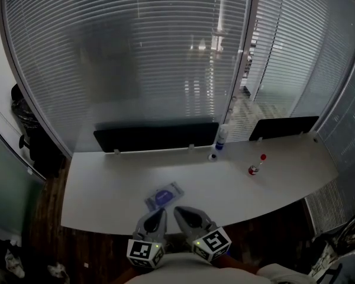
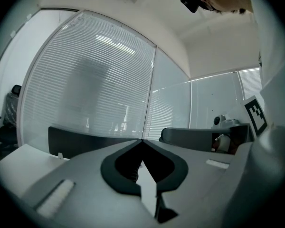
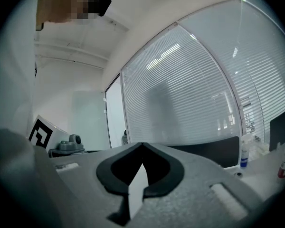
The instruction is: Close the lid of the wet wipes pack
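The wet wipes pack (image 1: 164,196) lies flat on the white table (image 1: 106,182) near its front edge, pale with a purple oval patch on top. It is too small here to tell how its lid stands. Just in front of the pack, both grippers are held low and side by side over the table's edge. My left gripper (image 1: 160,215) is shut, its jaw tips meeting (image 2: 142,140) with nothing between them. My right gripper (image 1: 181,213) is shut and empty as well (image 3: 142,145). Neither gripper view shows the pack; both point up toward the blinds.
A white bottle with a blue label (image 1: 222,138) stands at the table's back, a small cap (image 1: 212,157) beside it. To the right is a small red-capped bottle (image 1: 254,169). Two black dividers (image 1: 157,136) (image 1: 284,126) line the back edge before glass walls with blinds.
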Demonstrator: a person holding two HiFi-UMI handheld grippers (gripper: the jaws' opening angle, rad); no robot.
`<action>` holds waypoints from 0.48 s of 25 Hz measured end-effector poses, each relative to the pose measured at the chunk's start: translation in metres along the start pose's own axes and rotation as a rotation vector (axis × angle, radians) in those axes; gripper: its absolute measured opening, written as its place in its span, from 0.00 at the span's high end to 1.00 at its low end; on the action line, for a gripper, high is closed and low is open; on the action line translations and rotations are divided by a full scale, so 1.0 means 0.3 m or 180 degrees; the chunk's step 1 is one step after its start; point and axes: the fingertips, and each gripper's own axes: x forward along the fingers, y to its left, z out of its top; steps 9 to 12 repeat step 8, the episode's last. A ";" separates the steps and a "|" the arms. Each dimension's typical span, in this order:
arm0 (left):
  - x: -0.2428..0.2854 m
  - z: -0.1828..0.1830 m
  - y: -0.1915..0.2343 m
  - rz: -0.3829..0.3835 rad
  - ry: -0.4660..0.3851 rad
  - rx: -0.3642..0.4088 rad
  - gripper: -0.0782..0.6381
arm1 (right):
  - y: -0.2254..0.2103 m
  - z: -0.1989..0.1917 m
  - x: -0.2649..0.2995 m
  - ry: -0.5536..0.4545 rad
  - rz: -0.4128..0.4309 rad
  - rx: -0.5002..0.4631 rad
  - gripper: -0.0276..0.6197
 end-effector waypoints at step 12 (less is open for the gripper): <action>0.014 0.011 0.011 0.0030 -0.0015 -0.0017 0.89 | -0.020 -0.002 0.007 0.0026 -0.0003 0.0037 0.96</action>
